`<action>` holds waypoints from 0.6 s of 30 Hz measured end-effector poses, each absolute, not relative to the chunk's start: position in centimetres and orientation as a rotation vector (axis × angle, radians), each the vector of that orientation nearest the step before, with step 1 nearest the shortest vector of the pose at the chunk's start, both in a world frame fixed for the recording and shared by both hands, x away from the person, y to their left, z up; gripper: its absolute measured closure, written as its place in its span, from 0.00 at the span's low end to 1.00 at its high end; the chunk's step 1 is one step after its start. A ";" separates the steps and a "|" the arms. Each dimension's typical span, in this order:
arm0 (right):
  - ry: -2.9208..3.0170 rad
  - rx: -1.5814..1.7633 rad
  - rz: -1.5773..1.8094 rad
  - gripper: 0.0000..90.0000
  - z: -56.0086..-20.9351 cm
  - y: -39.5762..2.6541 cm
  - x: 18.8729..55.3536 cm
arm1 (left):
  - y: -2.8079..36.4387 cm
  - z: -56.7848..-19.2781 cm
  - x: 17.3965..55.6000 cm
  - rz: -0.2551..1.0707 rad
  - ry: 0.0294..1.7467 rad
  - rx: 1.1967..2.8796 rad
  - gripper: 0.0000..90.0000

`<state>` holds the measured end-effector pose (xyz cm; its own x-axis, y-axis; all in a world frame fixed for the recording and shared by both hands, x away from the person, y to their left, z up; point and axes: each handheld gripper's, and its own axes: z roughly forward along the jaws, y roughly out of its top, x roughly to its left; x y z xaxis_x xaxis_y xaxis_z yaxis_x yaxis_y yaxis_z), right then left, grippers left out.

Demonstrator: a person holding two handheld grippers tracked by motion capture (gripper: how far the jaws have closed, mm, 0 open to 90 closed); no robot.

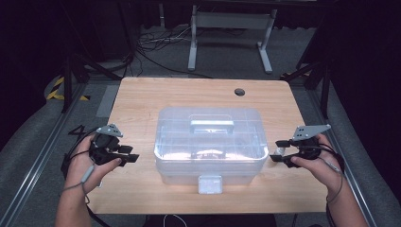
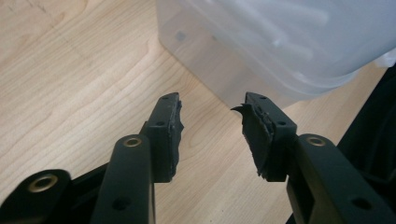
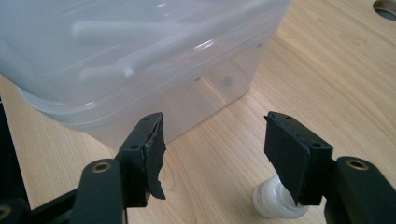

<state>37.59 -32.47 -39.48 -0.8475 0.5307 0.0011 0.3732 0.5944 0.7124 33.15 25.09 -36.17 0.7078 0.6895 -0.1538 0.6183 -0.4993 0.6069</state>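
Two grippers flanking clear lidded box [image 1: 210, 142], left gripper [image 1: 128, 158] released, right gripper [image 1: 278, 150] released, white bottle [image 3: 276, 201] beneath it

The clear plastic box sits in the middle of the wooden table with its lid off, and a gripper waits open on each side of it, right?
Not quite: the lid is on. The high view shows it closed over the clear plastic box, handle on top. The rest holds: the box sits mid-table, with the left gripper and right gripper open either side.

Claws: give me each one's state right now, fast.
Left claw: open, holding nothing, beside the clear box.
Right claw: open, holding nothing; small white bottle below it.
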 end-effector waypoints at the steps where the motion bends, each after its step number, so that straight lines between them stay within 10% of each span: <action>1: 2.609 0.750 1.094 0.43 -39.4 -32.6 37.5 | 25.1 -35.8 32.9 0.159 0.983 2.253 0.64; 18: 2.604 0.733 1.094 0.43 -38.9 -32.3 37.4 | 23.7 -32.6 33.0 0.195 0.887 2.228 0.62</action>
<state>37.39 -32.30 -38.88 -0.8507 0.5256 -0.0117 0.3596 0.5980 0.7163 33.00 23.70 -32.63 0.7520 0.6488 -0.1167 0.5398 -0.5045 0.6738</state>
